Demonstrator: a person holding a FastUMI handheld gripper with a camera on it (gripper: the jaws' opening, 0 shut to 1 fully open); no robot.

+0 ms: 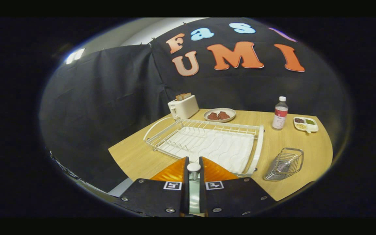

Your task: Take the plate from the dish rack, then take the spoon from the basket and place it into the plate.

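- Your gripper (193,163) has its fingers drawn close on a thin, pale sliver with a rounded white top. I take this for the plate (194,195), held edge-on at the near rim of the dish rack (259,147).
- The hold looks narrow. A smooth, glazed rim can pivot or slide out if you swing or tilt it fast.
- The dish rack is white-coated wire with raised rails over a ribbed white drip mat. Lift clear of the near rail, or the plate's lower edge could catch on it.
- The basket (284,164) stands just right of the dish rack. It is small, made of shiny wire, and slopes to one side. Something dim lies in it, probably the spoon (282,167), though it is too small to be sure.
- Set the plate flat on the bare wooden counter (135,156) beside the dish rack. A light basket set too close may get nudged.
- Beyond the dish rack stand a boxy white toaster (183,107) and a shallow dish (230,118) holding two reddish pieces. To its far right are a clear bottle (280,113) and a divided tray (305,124). Mind the tall bottle, which would tip easily.
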